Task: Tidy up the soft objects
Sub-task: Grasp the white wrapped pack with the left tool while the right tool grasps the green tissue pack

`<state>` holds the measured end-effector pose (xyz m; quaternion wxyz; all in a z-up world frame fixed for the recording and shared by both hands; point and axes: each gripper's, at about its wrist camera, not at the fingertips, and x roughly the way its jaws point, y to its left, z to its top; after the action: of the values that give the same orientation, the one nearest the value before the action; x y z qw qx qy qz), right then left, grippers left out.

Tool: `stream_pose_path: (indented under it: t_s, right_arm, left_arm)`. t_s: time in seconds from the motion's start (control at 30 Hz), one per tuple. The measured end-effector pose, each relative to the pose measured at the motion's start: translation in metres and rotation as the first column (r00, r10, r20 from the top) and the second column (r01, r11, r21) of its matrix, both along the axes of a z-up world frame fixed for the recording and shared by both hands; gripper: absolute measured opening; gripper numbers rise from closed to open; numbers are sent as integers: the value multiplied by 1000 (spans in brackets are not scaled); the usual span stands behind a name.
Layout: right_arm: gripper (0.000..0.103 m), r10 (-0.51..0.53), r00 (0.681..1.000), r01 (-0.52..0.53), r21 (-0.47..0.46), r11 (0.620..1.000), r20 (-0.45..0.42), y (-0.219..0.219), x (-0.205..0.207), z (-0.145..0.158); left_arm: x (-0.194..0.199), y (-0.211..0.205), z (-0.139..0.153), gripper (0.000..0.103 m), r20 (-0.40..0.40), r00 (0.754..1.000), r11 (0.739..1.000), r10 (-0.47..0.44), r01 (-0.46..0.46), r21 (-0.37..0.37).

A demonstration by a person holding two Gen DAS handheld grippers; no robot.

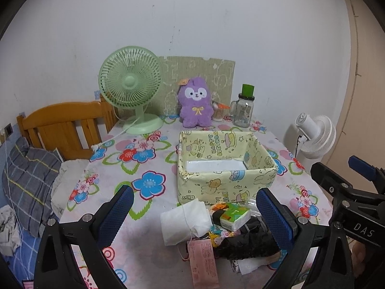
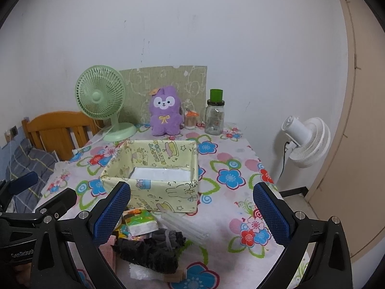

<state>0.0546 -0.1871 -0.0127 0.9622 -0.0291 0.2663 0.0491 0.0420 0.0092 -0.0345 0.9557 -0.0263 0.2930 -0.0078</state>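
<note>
A pile of soft things lies at the near edge of the flowered table [image 1: 149,159]: a white cloth pouch [image 1: 182,221], a tissue pack [image 1: 231,216], a black cloth [image 1: 247,243] and a pink packet [image 1: 203,262]. Just behind the pile stands an empty yellow fabric box [image 1: 226,183]. A purple plush [image 1: 196,103] sits upright at the back. My left gripper [image 1: 196,216] hovers open above the pile. My right gripper [image 2: 192,214] is open too, over the table just right of the black cloth [image 2: 151,248] and tissue pack [image 2: 140,224], near a clear plastic packet [image 2: 185,226]. Neither holds anything.
A green desk fan [image 1: 131,84], a glass jar with a green lid [image 1: 243,110] and a toothpick holder [image 1: 219,112] line the back by the wall. A wooden headboard [image 1: 65,125] and grey pillow [image 1: 31,180] are left. A white fan [image 2: 305,142] stands on the right.
</note>
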Motion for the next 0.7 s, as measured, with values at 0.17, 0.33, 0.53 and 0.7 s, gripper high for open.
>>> stream_pose_path:
  t_s: [0.17, 0.33, 0.53, 0.7]
  right_arm:
    - [103, 11, 1000, -11, 5, 1000, -19, 0, 11, -7]
    - [103, 24, 998, -23, 16, 1000, -59, 1, 24, -21]
    - [103, 37, 993, -36, 14, 999, -111, 5, 37, -39]
    - [102, 50, 989, -48, 18, 999, -140, 8, 45, -49]
  left_arm:
    - [11, 1, -11, 102, -36, 999, 1000, 1, -1, 0]
    - [24, 3, -27, 102, -80, 997, 1000, 7, -7, 0]
    - [38, 6, -46, 101, -139, 990, 1000, 7, -8, -6]
    - [45, 5, -58, 101, -174, 985, 1000, -7, 6, -8]
